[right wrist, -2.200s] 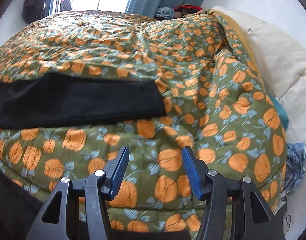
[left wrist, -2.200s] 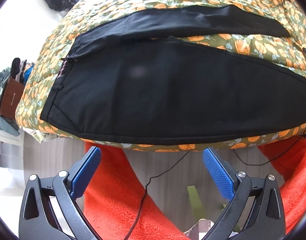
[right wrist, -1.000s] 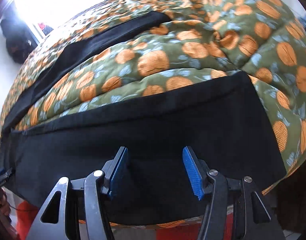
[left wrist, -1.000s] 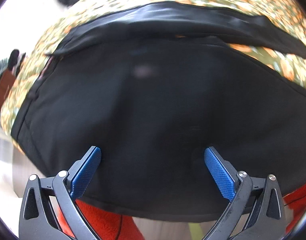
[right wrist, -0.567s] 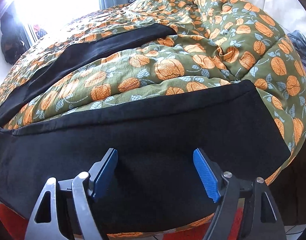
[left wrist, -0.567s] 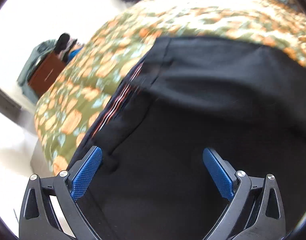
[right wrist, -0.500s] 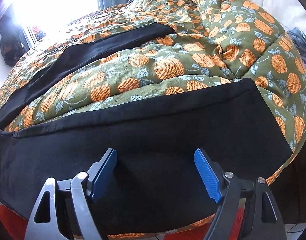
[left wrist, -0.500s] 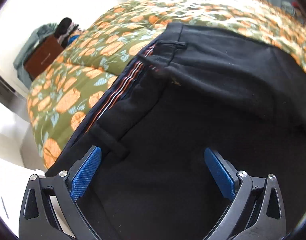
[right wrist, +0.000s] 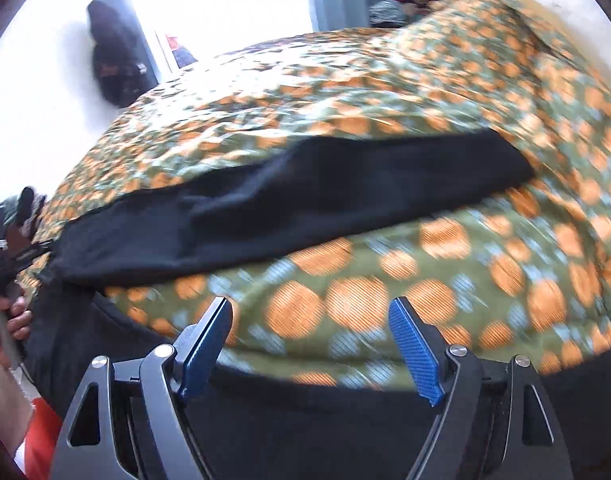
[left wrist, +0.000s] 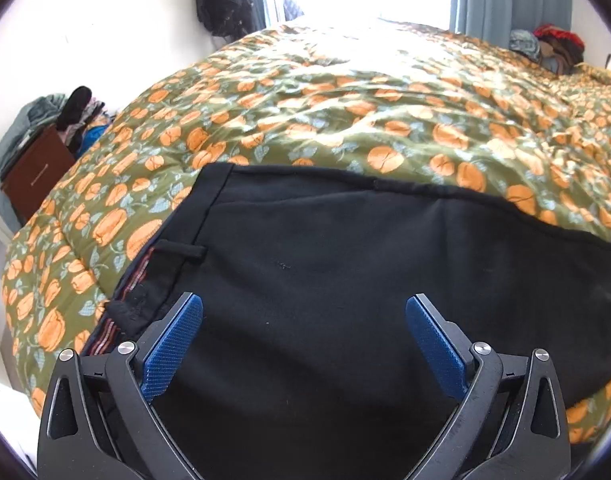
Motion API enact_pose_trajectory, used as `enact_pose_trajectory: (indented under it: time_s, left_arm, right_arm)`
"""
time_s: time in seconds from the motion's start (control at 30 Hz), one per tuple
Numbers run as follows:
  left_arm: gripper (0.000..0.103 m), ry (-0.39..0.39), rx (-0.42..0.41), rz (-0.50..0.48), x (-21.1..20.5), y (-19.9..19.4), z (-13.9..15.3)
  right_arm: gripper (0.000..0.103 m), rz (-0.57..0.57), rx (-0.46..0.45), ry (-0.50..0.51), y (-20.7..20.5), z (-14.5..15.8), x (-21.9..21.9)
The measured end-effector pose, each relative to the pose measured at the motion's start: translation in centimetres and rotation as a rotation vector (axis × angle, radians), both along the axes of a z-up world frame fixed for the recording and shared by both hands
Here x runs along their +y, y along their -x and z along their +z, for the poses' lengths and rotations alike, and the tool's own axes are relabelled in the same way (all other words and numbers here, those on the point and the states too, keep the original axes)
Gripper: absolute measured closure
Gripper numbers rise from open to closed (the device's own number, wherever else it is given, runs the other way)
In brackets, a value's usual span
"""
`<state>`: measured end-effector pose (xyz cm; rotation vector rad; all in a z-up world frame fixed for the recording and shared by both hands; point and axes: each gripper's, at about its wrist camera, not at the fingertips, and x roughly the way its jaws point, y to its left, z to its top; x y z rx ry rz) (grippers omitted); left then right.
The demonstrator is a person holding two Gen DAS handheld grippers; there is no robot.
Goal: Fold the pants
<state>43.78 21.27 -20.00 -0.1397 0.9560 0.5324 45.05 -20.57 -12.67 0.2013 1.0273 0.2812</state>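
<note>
While both grippers have swung toward the far leg, the black pants (left wrist: 345, 280) still lie unfolded near the duvet's (left wrist: 345, 120) front edge, left gripper (left wrist: 303, 344) and right gripper (right wrist: 309, 344) both spread and empty, so the first fold is likely imminent.
</note>
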Motion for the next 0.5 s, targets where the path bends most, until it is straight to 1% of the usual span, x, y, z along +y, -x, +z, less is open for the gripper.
enact_pose_trajectory:
  time_s: [0.03, 0.07, 0.1, 0.13, 0.17, 0.2, 0.23, 0.27, 0.3, 0.33, 0.37, 0.43, 0.5]
  left_arm:
    - [0.000, 0.014, 0.024, 0.020, 0.7, 0.1, -1.9]
    - [0.000, 0.039, 0.019, 0.021, 1.2, 0.5, -3.3]
    - [0.001, 0.045, -0.013, 0.014, 1.4, 1.1, -4.0]
    - [0.001, 0.027, -0.040, 0.007, 1.0, 1.7, -4.0]
    - [0.001, 0.011, -0.041, 0.006, 0.8, 1.7, -4.0]
    - [0.001, 0.002, -0.038, 0.006, 0.5, 1.6, -3.9]
    - [0.001, -0.001, -0.042, 0.005, 0.4, 1.6, -4.0]
    - [0.001, -0.004, -0.050, 0.005, 0.4, 1.7, -4.1]
    - [0.001, -0.007, -0.057, 0.005, 0.3, 1.8, -4.1]
    - [0.001, -0.011, -0.065, 0.005, 0.3, 1.9, -4.1]
    - [0.001, -0.011, -0.073, 0.005, 0.4, 1.9, -4.2]
    - [0.001, -0.015, -0.082, 0.007, 0.4, 1.9, -4.3]
    - [0.001, -0.023, -0.084, 0.008, 0.4, 1.8, -4.4]
  right_arm:
    - [0.023, 0.046, -0.009, -0.064, -2.0, -0.4, 2.0]
    - [0.023, 0.088, -0.008, -0.129, -3.7, -1.2, 4.0]
    - [0.023, 0.128, 0.004, -0.185, -5.0, -2.3, 6.1]
    - [0.023, 0.172, 0.037, -0.223, -6.3, -3.8, 8.0]
    - [0.023, 0.223, 0.095, -0.238, -7.5, -5.6, 9.7]
    - [0.024, 0.264, 0.158, -0.221, -8.6, -7.4, 11.0]
    - [0.025, 0.295, 0.208, -0.177, -9.4, -9.1, 11.6]
    - [0.033, 0.317, 0.209, -0.144, -10.0, -10.1, 11.2]
    - [0.044, 0.332, 0.190, -0.135, -10.4, -10.4, 10.0]
    - [0.046, 0.324, 0.172, -0.119, -11.0, -10.6, 7.9]
    - [0.045, 0.288, 0.160, -0.086, -11.6, -10.8, 5.2]
    - [0.045, 0.171, 0.159, -0.017, -13.2, -11.3, -1.6]
    - [0.045, 0.022, 0.175, 0.042, -14.4, -11.7, -9.6]
